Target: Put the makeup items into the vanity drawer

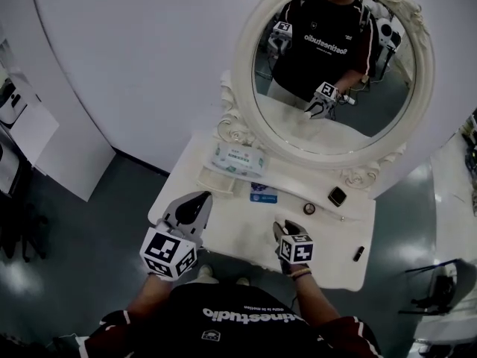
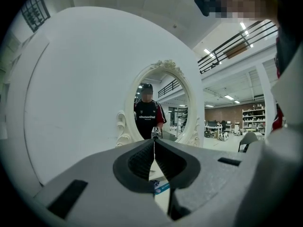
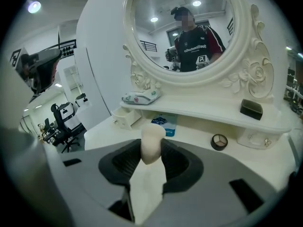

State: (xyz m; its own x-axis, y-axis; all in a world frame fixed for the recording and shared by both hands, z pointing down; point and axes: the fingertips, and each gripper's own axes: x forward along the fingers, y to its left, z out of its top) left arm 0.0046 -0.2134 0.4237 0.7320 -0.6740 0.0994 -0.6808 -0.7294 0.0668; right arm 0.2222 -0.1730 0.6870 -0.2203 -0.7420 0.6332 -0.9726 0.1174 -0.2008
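My right gripper (image 3: 151, 149) is shut on a cream makeup sponge (image 3: 152, 143), held above the white vanity top (image 1: 246, 233); in the head view this gripper (image 1: 285, 228) hangs over the table's front middle. My left gripper (image 2: 154, 144) is shut with nothing in it, and it points level at the mirror; the head view shows that gripper (image 1: 191, 209) over the table's left end. A small drawer (image 3: 127, 117) under the shelf's left end stands pulled out, the same drawer (image 1: 215, 179) lying just beyond the left gripper. A round compact (image 3: 219, 141), a black box (image 3: 251, 109) and a blue packet (image 3: 165, 122) lie around.
A tissue pack (image 1: 238, 157) lies on the raised shelf (image 1: 298, 176) below the oval mirror (image 1: 333, 58). A small dark item (image 1: 358, 253) rests near the table's front right corner. The person stands close against the table's front edge; grey floor surrounds it.
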